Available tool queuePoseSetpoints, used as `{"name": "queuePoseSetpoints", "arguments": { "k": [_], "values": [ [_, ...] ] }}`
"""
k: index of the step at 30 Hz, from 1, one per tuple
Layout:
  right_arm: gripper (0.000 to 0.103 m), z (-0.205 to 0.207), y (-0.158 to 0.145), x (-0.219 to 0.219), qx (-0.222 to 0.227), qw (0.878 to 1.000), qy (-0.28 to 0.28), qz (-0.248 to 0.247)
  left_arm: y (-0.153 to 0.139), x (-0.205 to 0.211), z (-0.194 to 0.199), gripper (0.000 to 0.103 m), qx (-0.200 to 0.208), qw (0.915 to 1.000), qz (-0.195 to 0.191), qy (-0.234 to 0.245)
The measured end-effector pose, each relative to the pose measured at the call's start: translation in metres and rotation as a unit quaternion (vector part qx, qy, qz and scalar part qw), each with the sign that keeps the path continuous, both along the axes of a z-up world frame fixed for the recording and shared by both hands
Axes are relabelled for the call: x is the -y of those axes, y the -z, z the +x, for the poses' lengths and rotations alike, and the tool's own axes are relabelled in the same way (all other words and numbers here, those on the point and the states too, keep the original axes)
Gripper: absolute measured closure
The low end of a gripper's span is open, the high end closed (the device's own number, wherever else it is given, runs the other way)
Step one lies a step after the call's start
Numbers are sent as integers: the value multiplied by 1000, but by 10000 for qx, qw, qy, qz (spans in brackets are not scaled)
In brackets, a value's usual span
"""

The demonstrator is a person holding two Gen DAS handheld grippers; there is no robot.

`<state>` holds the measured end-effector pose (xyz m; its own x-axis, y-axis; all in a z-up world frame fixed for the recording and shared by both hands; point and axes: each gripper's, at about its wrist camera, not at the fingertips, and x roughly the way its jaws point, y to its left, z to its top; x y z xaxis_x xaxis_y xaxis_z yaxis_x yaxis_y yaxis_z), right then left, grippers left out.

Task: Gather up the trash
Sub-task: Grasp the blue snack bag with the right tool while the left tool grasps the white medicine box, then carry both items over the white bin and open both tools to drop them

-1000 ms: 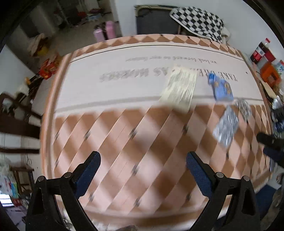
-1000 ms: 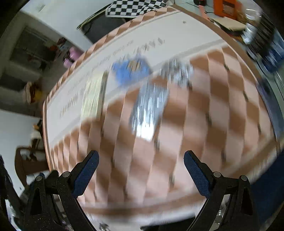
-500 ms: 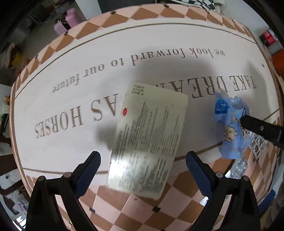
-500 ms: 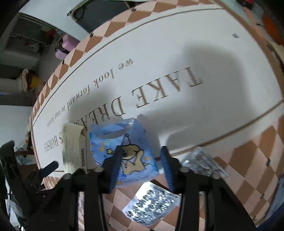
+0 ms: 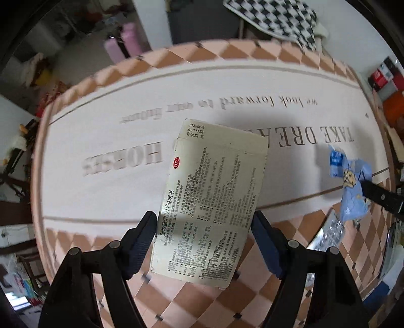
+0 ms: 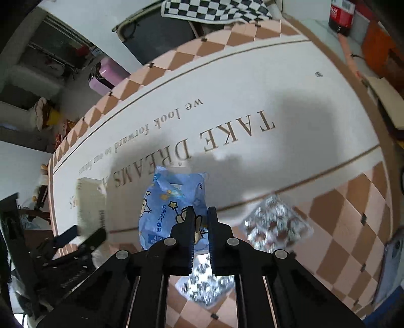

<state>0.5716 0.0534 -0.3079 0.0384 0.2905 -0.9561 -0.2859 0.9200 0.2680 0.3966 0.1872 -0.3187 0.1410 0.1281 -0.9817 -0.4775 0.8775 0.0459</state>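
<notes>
A cream medicine box (image 5: pixel 214 201) printed with small text lies on the white lettered table top (image 5: pixel 101 151). My left gripper (image 5: pixel 203 222) straddles it, jaws closing, and the blue pads touch both long sides. A crumpled blue tissue pack (image 6: pixel 174 201) with cartoon print is pinched between the fingers of my right gripper (image 6: pixel 201 209), which is shut on its near edge. The left wrist view also shows this pack (image 5: pixel 351 181) at the far right. Two silver blister packs (image 6: pixel 275 224) (image 6: pixel 204 282) lie on the checkered border, beside and below the right gripper.
Beyond the table's far edge stand a chair with a black-and-white checkered cloth (image 5: pixel 275 17) and pink bottles (image 5: pixel 121 45) on the floor. A cola bottle (image 6: pixel 341 15) and orange items (image 6: pixel 378 48) sit past the table's right end.
Both grippers came down over the table. The left jaws narrowed onto the medicine box. The right jaws went from wide open to shut on the blue pack.
</notes>
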Motion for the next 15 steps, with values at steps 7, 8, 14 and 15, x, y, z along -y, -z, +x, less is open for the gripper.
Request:
{"name": "queuePoseSetpoints", "arguments": {
  "k": [7,8,14,15],
  "values": [
    [94,-79,-44,17,304,9994,-37,152,-57,4,-101,29,583,9982,44,-124],
    [94,-101,-51,19,347,9992,-46,196,-65,5,-120,29,667,9977,38,-135],
    [95,-215,-79,28,500,9978,-107,423,-93,11,-231,29,1084,9939,-22,-199],
    [95,-236,-82,30,531,9975,-128,442,-96,13,-250,29,1151,9932,-44,-188]
  ]
}}
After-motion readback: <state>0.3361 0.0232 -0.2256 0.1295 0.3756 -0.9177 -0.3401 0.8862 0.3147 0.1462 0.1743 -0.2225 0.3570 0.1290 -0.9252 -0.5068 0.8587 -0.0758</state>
